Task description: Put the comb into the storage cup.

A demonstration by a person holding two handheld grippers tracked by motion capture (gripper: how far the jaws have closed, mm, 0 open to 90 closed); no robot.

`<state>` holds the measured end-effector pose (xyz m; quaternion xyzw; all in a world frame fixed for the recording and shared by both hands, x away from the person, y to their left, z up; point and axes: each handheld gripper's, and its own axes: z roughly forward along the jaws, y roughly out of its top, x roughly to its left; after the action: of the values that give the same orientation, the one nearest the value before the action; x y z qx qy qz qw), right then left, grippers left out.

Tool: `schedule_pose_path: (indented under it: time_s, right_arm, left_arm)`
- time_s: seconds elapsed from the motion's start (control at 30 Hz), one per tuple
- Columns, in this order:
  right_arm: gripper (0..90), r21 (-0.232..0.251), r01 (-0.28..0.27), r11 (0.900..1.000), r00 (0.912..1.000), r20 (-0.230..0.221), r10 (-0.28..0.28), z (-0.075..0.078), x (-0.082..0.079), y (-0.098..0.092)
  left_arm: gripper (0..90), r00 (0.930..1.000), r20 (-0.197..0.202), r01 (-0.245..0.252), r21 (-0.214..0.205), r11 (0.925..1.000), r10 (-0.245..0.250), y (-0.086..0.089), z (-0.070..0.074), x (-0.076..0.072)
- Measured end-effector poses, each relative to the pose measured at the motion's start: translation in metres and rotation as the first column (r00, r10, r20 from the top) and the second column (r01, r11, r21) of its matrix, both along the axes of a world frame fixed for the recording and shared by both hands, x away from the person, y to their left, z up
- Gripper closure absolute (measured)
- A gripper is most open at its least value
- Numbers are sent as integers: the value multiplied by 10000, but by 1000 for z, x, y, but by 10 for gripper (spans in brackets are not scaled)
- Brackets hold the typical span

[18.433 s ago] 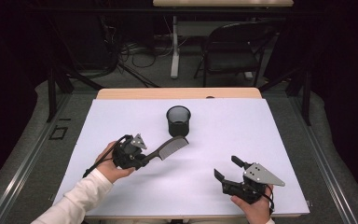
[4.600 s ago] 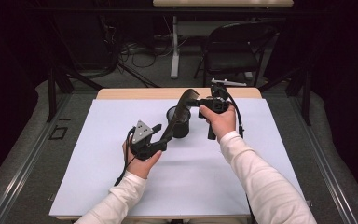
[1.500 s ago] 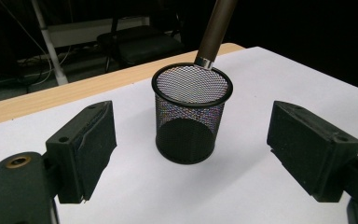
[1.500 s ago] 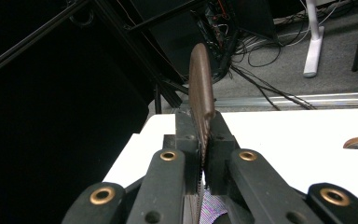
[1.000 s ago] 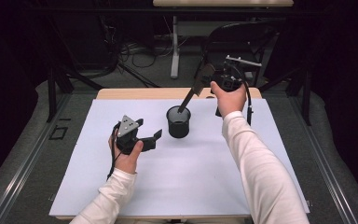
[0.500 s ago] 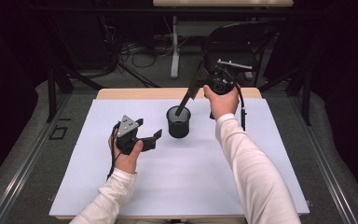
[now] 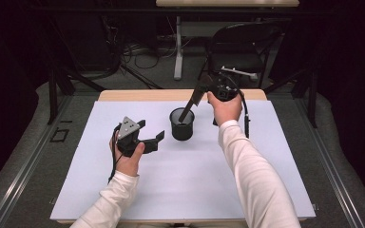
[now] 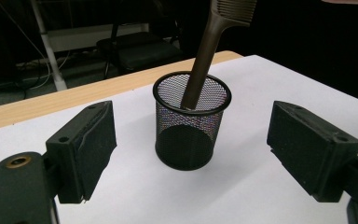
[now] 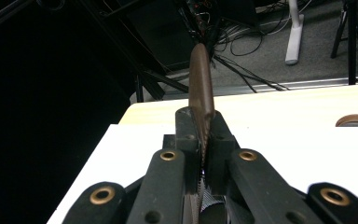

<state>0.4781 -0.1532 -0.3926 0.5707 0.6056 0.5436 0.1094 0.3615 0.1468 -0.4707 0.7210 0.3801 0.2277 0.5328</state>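
Right gripper (image 7: 200, 89) pinches a dark comb (image 7: 189, 103), handle end inside the mesh cup (image 7: 182, 124) mid-table (image 7: 266, 156). Left gripper (image 7: 148, 137), jaws spread, faces the cup. No legible markings.

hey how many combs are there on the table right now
1. The brown comb stands tilted, handle end down, inside the black mesh cup mid-table, its toothed end clamped by the right gripper. Nothing else is visible in the cup.

text: none legible | labels: none | brands: none | numbers: none
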Motion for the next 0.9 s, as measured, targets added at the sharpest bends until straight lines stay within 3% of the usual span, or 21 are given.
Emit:
schedule_pose_path:
  time_s: [0.9]
  right_arm:
    - [873,-45,-55,10000,9993,-360,53,-31,3,14]
  left_arm:
    - [157,10000,-34,-39,34,10000,39,1,-1,1]
